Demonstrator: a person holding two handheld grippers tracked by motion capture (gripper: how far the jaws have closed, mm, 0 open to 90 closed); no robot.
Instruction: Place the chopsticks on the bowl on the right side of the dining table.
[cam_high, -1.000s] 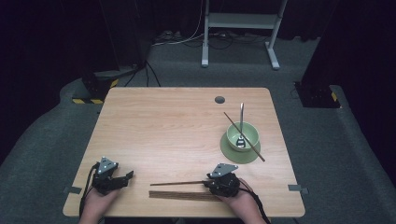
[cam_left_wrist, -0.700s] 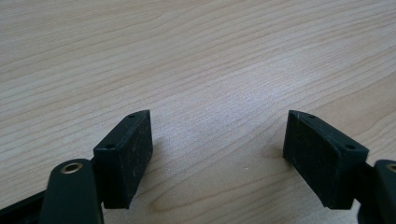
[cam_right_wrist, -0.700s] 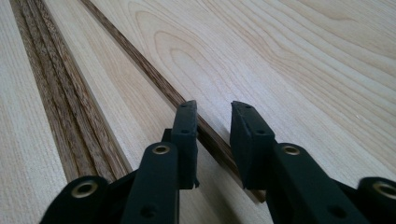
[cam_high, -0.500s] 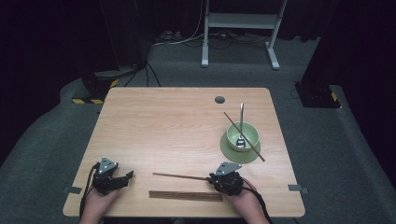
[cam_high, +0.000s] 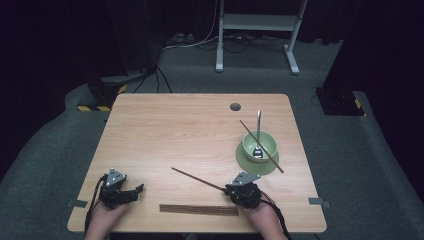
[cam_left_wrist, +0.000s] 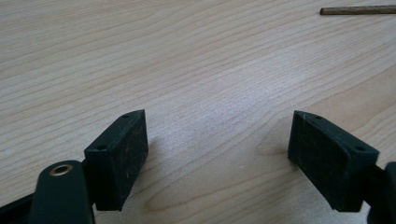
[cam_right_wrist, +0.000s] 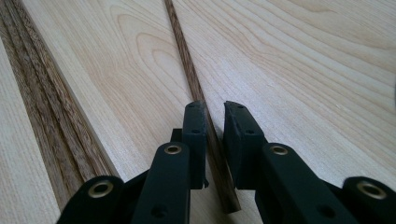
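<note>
One chopstick (cam_right_wrist: 194, 88) clenched in your right tongs (cam_right_wrist: 214, 114), long axis running away; left tongs (cam_left_wrist: 217, 140) released, idle.

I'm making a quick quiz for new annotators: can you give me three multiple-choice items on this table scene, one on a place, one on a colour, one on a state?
1. Where does the bowl stand?
A. on a green plate at the table's right
B. at the left edge
C. on the floor

2. What colour is the bowl?
A. red
B. green
C. blue

3. What does the right claw do?
A. hangs open
B. holds a spoon
C. grips a single chopstick

Key:
1 A, the high view shows it on the plate.
2 B, it is pale green.
3 C, the right gripper view shows its jaws closed on the stick, while the left claw stands open.
</note>
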